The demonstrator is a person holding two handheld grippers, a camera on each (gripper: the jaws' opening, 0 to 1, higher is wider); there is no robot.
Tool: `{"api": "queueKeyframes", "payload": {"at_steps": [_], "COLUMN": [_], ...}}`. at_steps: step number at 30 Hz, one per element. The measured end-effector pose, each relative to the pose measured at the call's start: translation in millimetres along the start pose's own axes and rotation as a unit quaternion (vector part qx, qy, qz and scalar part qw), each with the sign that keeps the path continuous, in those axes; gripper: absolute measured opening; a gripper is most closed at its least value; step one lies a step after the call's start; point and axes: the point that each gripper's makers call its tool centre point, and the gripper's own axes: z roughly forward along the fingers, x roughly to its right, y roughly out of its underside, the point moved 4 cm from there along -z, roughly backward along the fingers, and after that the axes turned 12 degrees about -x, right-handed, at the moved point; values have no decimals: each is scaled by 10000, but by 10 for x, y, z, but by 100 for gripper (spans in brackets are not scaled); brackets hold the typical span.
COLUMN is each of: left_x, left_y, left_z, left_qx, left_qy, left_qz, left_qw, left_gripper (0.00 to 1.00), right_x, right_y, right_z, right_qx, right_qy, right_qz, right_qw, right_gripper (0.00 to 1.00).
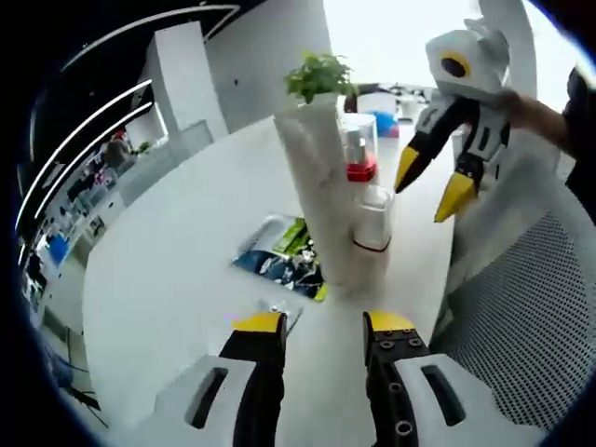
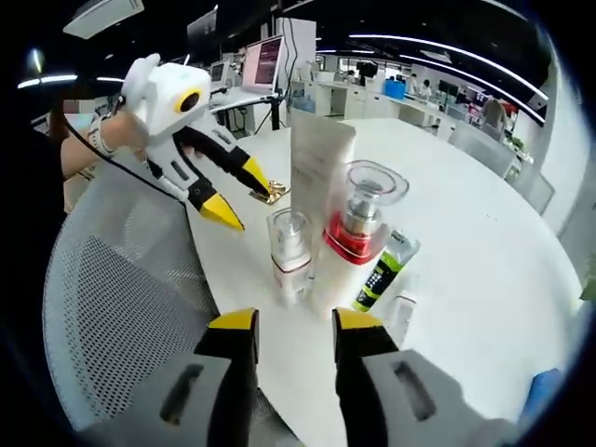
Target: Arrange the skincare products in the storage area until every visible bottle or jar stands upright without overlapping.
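White surface, upright bottles, one green tube left lying.

Both the left gripper point(image 1: 322, 328) and the right gripper point(image 2: 294, 328) hold their jaws parted and empty. Just beyond the right jaws stand a small pump bottle point(image 2: 290, 253), a red-collared bottle point(image 2: 354, 244) and a tall white tube point(image 2: 317, 160); the green tube point(image 2: 386, 269) lies flat right of them, probably next to stand.

Around me spreads an open office with a round white table point(image 2: 484, 223), a grey mesh chair point(image 2: 112, 298), desks with monitors point(image 2: 264, 61), long ceiling light strips point(image 2: 438, 42) and a bright window point(image 1: 391, 37).
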Motion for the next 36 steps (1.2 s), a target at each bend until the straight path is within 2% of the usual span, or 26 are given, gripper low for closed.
{"api": "queueKeyframes", "payload": {"at_steps": [5,9,13,14,22,24,32,36], "left_x": [-153,-212,-266,-286,-279,-298,-311,-317], "left_y": [14,54,144,170,294,288,281,280], "left_z": [-213,-344,-429,-457,-584,-620,-700,-710], "left_qx": [137,117,-88,-115,-258,-218,-51,31], "left_qy": [-293,-397,-415,-475,-590,-729,-806,-848], "left_qz": [-426,-314,-673,-760,-1025,-1042,-1226,-1375], "left_qw": [9986,9987,9968,9959,9926,9916,9892,9869], "left_gripper": [51,67,85,87,97,97,97,97], "right_x": [43,53,73,80,135,143,127,115], "right_y": [-12,-19,-33,-35,-20,-24,-88,-87], "right_z": [-93,-179,-252,-260,-322,-333,-365,-375], "right_qx": [33,29,77,92,112,118,181,188], "right_qy": [200,342,486,511,697,709,744,727], "right_qz": [117,286,432,450,646,627,523,576], "right_qw": [9997,9990,9979,9976,9954,9954,9957,9955], "right_gripper": [48,58,72,75,90,90,99,100]}}
